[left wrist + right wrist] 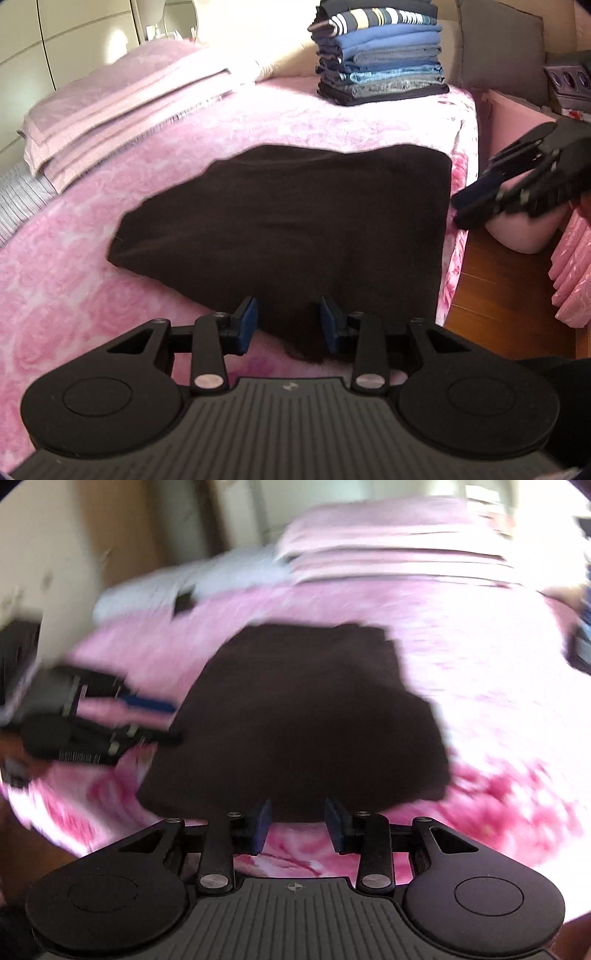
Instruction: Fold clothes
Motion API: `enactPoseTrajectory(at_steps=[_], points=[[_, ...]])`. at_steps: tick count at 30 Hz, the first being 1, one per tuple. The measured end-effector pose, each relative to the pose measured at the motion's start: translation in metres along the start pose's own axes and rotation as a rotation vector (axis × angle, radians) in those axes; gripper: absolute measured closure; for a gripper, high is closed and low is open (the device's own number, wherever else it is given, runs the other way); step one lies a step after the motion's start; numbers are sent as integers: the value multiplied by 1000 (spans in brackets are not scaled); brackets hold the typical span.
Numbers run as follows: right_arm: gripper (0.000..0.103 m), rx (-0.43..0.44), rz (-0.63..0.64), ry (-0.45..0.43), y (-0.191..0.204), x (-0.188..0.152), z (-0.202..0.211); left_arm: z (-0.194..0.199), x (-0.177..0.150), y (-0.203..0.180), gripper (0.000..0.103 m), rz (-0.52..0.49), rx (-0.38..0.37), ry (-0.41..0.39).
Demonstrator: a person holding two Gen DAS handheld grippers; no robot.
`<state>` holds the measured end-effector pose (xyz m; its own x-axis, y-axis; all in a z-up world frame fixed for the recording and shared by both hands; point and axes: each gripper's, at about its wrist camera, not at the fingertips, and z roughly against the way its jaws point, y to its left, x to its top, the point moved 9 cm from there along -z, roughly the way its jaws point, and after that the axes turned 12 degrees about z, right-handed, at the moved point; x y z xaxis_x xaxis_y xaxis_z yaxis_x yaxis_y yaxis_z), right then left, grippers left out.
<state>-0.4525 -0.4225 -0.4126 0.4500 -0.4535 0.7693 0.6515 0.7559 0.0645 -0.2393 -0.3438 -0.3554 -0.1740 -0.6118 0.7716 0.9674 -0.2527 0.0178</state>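
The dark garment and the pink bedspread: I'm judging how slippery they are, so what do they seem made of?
Dark garment: looks like soft matte knit, no sheen, limp rounded edges. Pink bedspread: seems plush fleece, with a fuzzy surface and a raised-looking rose pattern. Exact fibres cannot be told.

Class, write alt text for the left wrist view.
A dark brown folded garment lies on a pink rose-patterned bedspread, the open left gripper at its near edge. A stack of folded blue clothes stands behind.

The right wrist view is motion-blurred throughout: the bed (480,686) is smeared beyond the jaws. The stack (581,635), far right of them, is cut by the edge. The garment's (295,229) near hem hides between the left jaws.
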Motion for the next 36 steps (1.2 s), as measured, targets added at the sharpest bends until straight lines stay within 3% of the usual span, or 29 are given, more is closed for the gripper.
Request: enactPoseTrajectory(at_steps=[1, 3, 6, 11, 18, 19, 21, 23, 26, 27, 36], points=[[62, -16, -55, -32, -8, -1, 10, 5, 1, 3, 69, -5, 7, -12], [23, -60, -167, -100, -24, -8, 26, 8, 5, 11, 67, -14, 21, -22], [23, -88, -299, -165, -44, -18, 30, 6, 12, 21, 67, -60, 52, -23], [23, -43, -492, -240, -70, -21, 18, -2, 19, 23, 65, -192, 82, -36], [24, -49, -638, -297, -90, -25, -1, -29, 16, 24, 63, -143, 30, -14], [26, -58, -650, -311, -91, -24, -2, -30, 15, 24, 63, -128, 26, -15], [52, -69, -674, -320, -95, -26, -4, -31, 14, 26, 63, -103, 20, -23], [58, -57, -690, -320, -101, -28, -5, -32, 13, 26, 62, -98, 20, -24], [86, -19, -678, -307, -106, -25, -5, -31, 15, 25, 62, -117, 26, -17], [91, -10, -667, -301, -107, -22, -4, -31, 16, 24, 62, -129, 30, -15], [95, -13, -583, -313, -110, -6, 12, -24, 15, 18, 61, -176, 45, -12]])
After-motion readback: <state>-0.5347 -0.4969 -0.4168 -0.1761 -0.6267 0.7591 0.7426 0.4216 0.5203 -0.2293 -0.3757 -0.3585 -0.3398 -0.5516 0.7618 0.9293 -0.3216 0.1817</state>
